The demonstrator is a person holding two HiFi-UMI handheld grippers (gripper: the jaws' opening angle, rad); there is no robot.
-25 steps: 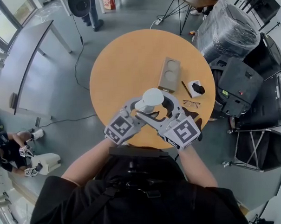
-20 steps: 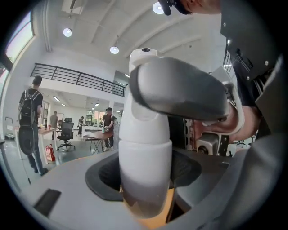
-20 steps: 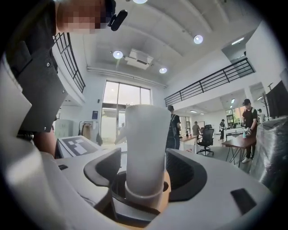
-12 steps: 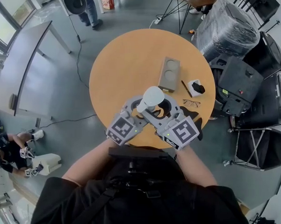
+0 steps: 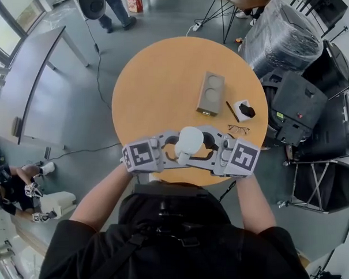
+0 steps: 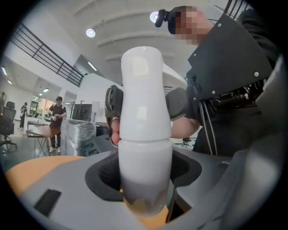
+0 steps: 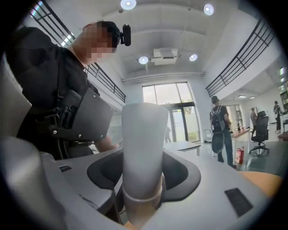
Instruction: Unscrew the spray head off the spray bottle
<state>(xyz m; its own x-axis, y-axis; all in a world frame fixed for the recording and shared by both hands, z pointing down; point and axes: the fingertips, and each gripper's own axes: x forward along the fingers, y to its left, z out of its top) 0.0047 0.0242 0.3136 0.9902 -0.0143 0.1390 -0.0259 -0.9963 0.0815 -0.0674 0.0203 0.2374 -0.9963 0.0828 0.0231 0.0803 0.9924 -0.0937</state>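
Round orange tabletop (image 5: 160,79) takes up most of the head view. The white spray bottle (image 5: 190,141) is out at its 6 o'clock edge, right in front of the person (image 5: 167,246) in black. It's standing upright, but I can't tell if its base is actually touching the wood.

The left gripper (image 5: 178,150) comes in level from the bottle's 9 o'clock. In the left gripper view its jaws are clamped on the lower body, and the tapered spray head (image 6: 141,90) sticks up above the seam.

The right gripper (image 5: 205,149) comes in from 3 o'clock, pretty much mirroring the other one. Its jaws have just been closing with the bottle between them. In the right gripper view they hug it on both sides, down by the ring where the tall white top section ends, so both are gripping the same bottle.

Further out on the table:
- a tan block (image 5: 210,93) with two round recesses, at the bottle's 1 o'clock
- a thin pen (image 5: 231,111) just beside it
- a small white box (image 5: 243,110) with something black on it
- a pair of glasses (image 5: 238,128) near the 3 o'clock rim

Off the table, there's a plastic-wrapped bundle (image 5: 279,36) at 2 o'clock and black chairs (image 5: 300,107) at 3 o'clock.
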